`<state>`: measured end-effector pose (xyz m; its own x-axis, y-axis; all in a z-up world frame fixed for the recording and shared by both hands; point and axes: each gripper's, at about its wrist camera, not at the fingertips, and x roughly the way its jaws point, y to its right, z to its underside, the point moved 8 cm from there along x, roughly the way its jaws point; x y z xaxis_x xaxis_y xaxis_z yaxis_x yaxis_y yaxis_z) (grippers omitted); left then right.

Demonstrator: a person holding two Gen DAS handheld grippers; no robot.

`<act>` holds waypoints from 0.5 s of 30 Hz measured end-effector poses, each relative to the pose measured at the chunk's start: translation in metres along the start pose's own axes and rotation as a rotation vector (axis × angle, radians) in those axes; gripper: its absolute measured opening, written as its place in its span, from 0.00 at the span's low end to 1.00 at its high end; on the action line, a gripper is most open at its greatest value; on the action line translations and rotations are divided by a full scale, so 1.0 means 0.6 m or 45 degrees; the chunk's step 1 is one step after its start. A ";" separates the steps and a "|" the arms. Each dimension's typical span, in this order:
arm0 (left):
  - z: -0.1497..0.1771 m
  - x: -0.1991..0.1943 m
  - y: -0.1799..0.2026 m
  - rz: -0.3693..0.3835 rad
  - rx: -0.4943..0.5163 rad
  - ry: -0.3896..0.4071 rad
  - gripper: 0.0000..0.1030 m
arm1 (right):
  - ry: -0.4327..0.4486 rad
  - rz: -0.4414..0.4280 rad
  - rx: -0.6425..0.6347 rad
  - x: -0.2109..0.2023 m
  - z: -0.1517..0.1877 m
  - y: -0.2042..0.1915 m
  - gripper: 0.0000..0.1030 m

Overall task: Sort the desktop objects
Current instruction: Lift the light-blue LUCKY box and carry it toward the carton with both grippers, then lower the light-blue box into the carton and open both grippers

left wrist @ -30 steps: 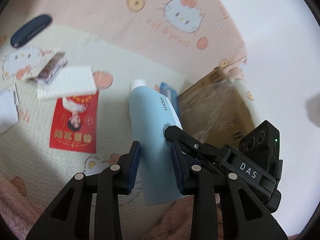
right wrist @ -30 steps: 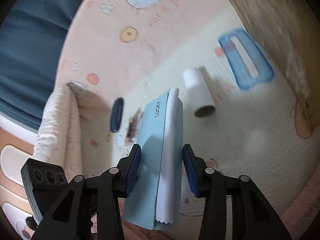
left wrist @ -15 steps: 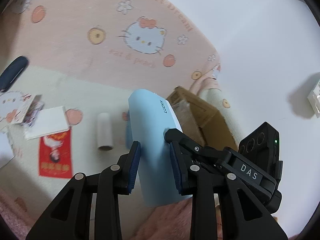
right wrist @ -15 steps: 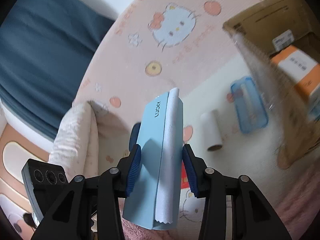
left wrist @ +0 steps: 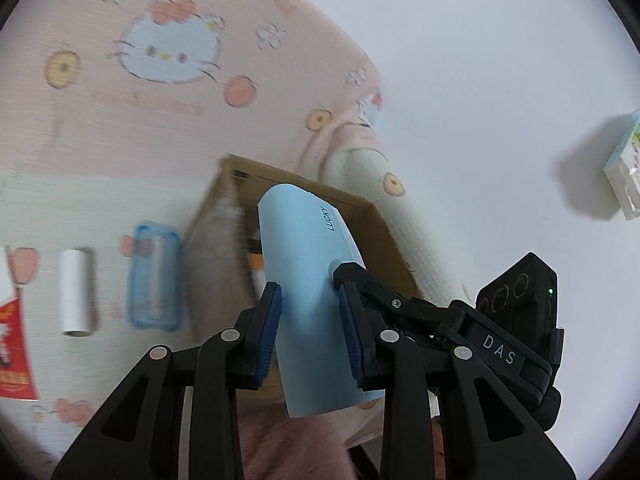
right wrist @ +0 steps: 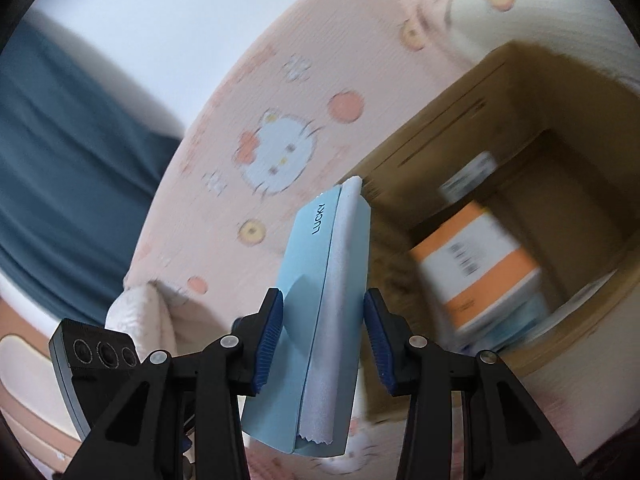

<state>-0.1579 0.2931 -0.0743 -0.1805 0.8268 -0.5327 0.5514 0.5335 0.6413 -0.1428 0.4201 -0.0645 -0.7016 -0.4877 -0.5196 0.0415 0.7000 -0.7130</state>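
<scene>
— So, what fills your view?
— Your cardboard box [right wrist: 516, 128] at two o'clock, an orange carton [right wrist: 476, 268] inside.
— And the light-blue case [left wrist: 308, 288]?
— Raised near the box; your left gripper [left wrist: 310, 332] and right gripper [right wrist: 323, 334] both pinch it.
— Smaller things?
— At nine o'clock, a blue tray [left wrist: 154, 276] and white roll [left wrist: 75, 292].

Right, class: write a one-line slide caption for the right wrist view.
Right gripper holds a light blue LUCKY case above an open cardboard box containing an orange-and-white box.

Orange box [right wrist: 476, 264] inside open cardboard box [right wrist: 460, 120]
</scene>
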 end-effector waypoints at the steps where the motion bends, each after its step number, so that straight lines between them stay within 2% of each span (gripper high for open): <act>1: 0.002 0.013 0.007 0.005 -0.003 -0.012 0.31 | 0.001 0.015 0.005 -0.005 -0.012 0.013 0.38; 8: 0.017 0.100 0.025 -0.030 -0.030 -0.096 0.31 | -0.077 0.067 0.040 -0.001 -0.060 0.102 0.38; 12: 0.015 0.134 0.015 -0.094 -0.024 -0.127 0.31 | -0.148 0.076 0.038 0.027 -0.071 0.127 0.38; 15: 0.015 0.145 0.009 -0.153 0.003 -0.167 0.30 | -0.240 0.092 -0.008 0.055 -0.075 0.136 0.38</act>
<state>-0.1632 0.3659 -0.1223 -0.1376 0.7268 -0.6729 0.5341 0.6266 0.5675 -0.1944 0.4849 -0.1187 -0.5510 -0.5248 -0.6488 0.0822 0.7396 -0.6680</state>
